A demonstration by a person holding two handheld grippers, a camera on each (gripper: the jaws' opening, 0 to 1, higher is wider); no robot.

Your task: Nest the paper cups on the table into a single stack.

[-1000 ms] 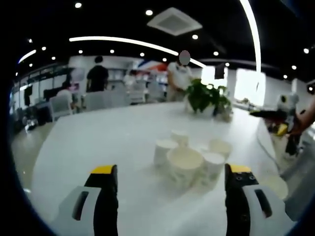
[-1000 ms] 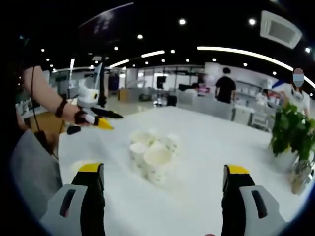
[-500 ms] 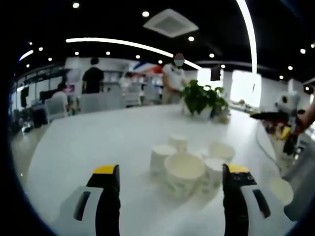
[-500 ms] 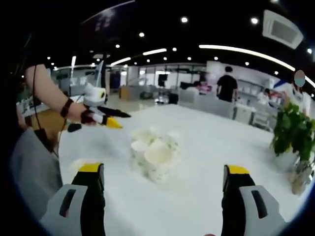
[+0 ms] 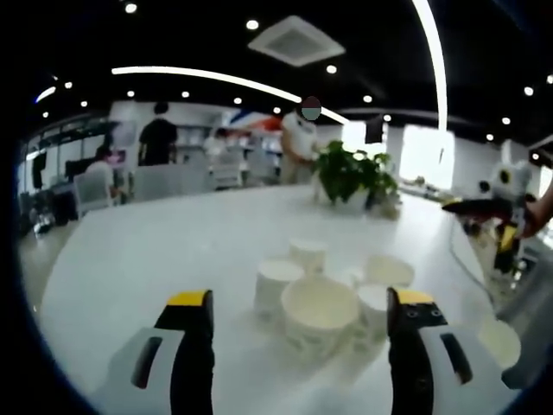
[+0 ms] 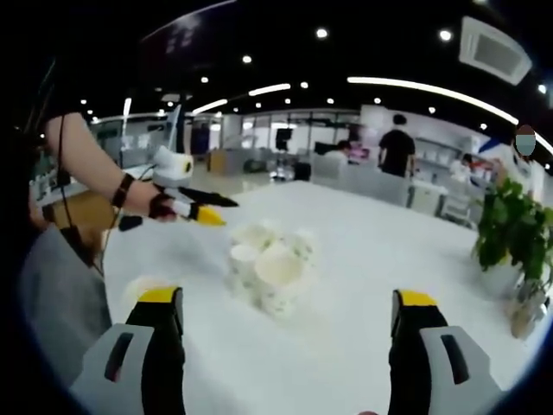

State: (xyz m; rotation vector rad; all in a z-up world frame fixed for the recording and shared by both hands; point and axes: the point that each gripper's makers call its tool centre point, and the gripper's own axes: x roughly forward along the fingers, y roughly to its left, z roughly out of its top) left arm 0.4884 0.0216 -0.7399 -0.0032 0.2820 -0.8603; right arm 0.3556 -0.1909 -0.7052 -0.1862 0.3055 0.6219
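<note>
Both the left gripper (image 5: 299,303) and right gripper (image 6: 288,298) hover, jaws apart, near clustered white paper cups (image 5: 320,303) on the white table (image 5: 155,251).

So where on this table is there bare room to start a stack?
Bare white table lies left of the cup cluster in the left gripper view, and between the cluster and the potted plant in the right gripper view. The cluster itself is crowded, cups nearly touching.
</note>
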